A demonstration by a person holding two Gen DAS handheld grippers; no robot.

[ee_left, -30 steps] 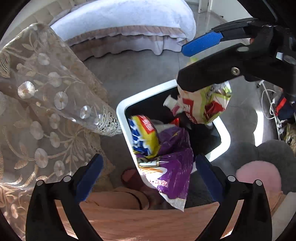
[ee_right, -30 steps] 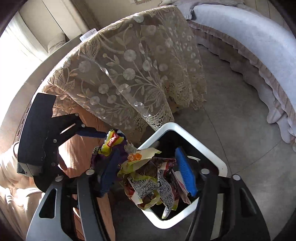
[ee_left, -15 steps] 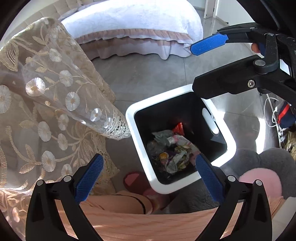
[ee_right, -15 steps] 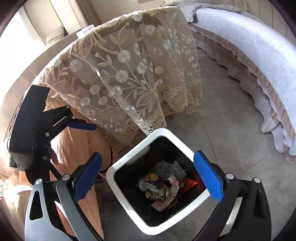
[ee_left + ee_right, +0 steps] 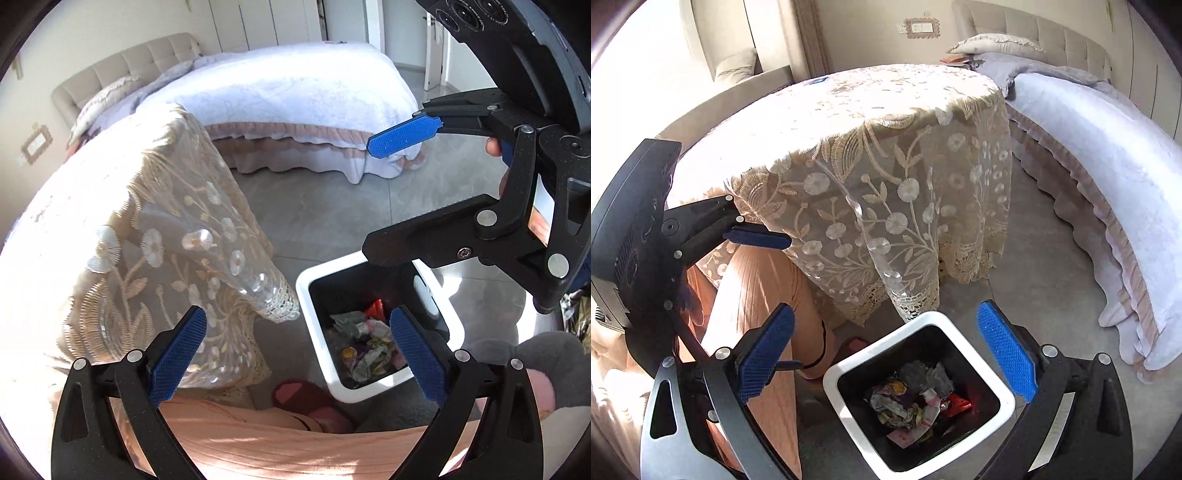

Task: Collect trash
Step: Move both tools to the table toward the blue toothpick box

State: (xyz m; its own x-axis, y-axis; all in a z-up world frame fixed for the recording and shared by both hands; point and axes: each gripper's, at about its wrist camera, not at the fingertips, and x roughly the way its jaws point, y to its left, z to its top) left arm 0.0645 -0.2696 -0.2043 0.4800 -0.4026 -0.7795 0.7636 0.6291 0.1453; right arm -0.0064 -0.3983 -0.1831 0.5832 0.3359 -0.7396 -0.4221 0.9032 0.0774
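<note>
A white-rimmed square trash bin [image 5: 314, 275] [image 5: 849, 363] stands on the floor beside the table. Crumpled snack wrappers [image 5: 365, 345] [image 5: 916, 400] lie at its bottom. My left gripper [image 5: 295, 354] hangs open above the bin's left side, nothing between its blue pads. My right gripper [image 5: 886, 354] is open too, high over the bin and empty. In the left wrist view the right gripper [image 5: 406, 195] shows at the upper right, jaws apart. In the right wrist view the left gripper [image 5: 753, 266] shows at the left.
A round table under a lace cloth [image 5: 147, 236] [image 5: 886, 166] stands just left of the bin. A bed [image 5: 288, 96] [image 5: 1108, 147] lies beyond. A person's peach trouser leg [image 5: 757, 280] and pink slipper [image 5: 295, 393] are near the bin. A grey plush cushion [image 5: 539, 354] lies to the right.
Both grippers opened and dropped their snack wrappers into the bin. Both have since risen and tilted up, so the bin looks smaller and lower.
</note>
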